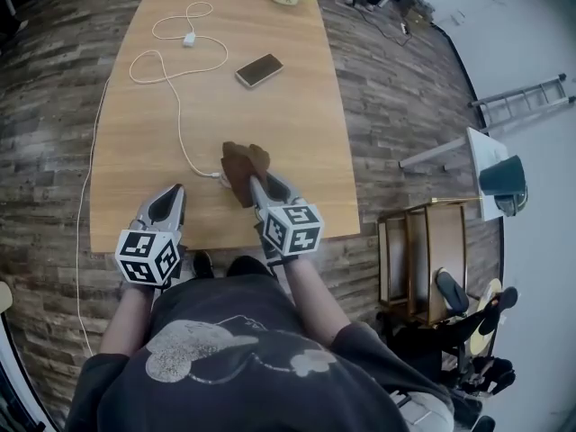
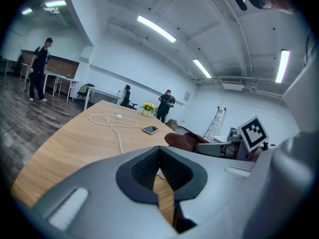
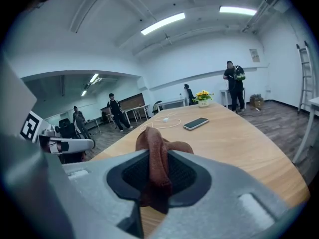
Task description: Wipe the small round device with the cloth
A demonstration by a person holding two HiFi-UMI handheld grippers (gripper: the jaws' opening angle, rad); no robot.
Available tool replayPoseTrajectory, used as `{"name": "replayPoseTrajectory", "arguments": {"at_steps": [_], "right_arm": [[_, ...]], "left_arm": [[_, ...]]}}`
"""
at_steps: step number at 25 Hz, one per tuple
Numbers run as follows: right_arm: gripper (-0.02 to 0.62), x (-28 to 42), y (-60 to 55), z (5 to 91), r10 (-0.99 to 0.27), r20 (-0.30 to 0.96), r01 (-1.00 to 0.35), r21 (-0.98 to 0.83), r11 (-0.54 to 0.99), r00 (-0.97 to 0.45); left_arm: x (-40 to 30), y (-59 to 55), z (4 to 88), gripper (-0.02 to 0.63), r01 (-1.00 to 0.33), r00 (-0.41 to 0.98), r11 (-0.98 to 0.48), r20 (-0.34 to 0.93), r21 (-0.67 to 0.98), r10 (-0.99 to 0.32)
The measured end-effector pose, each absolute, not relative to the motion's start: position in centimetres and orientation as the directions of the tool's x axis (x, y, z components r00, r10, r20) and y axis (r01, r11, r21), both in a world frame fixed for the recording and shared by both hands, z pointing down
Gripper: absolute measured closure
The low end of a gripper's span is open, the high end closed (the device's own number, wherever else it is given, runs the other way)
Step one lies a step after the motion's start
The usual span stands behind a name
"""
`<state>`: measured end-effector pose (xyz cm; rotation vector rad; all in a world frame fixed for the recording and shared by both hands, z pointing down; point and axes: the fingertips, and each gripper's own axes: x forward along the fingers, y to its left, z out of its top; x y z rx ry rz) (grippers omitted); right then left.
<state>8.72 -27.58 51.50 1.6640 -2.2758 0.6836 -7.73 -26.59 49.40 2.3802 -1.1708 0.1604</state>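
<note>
Evidently the cloth (image 1: 241,164) is clamped in the right gripper's (image 1: 255,184) jaws, low over the bench (image 1: 292,124), ready for wiping; the left gripper's (image 1: 175,192) jaws are closed on nothing, parked aside.

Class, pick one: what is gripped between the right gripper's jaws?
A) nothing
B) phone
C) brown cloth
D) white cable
C: the right gripper view shows the right gripper shut on the brown cloth, while the phone and white cable lie apart on the table.
</note>
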Motion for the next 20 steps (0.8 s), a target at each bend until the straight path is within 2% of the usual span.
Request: {"name": "replayPoseTrajectory", "arguments": {"at_steps": [12,16,20], "right_arm": [[0.518,15.5,-27.9,52.5,-0.831,0.489,-0.959,-0.229,0.169,-0.263],[0.517,15.2,-27.5,51.7,-0.824,0.461,-0.942,-0.222,0.252,-0.33],[0.517,12.0,-26.3,49.8,-0.787,0.396,-0.881,-0.217,0.42,-0.473]], "left_arm": [[-4.9,-27.5,49.3,0.588,-0.787,0.606,-0.487,0.322,0.38,-0.727],[-3.8,-27.2,48.8,0.588,-0.794,0.596,-0.481,0.318,0.372,-0.737],[-3.3,-26.9,48.7,0.588,-0.804,0.581,-0.467,0.32,0.368,-0.749]]}}
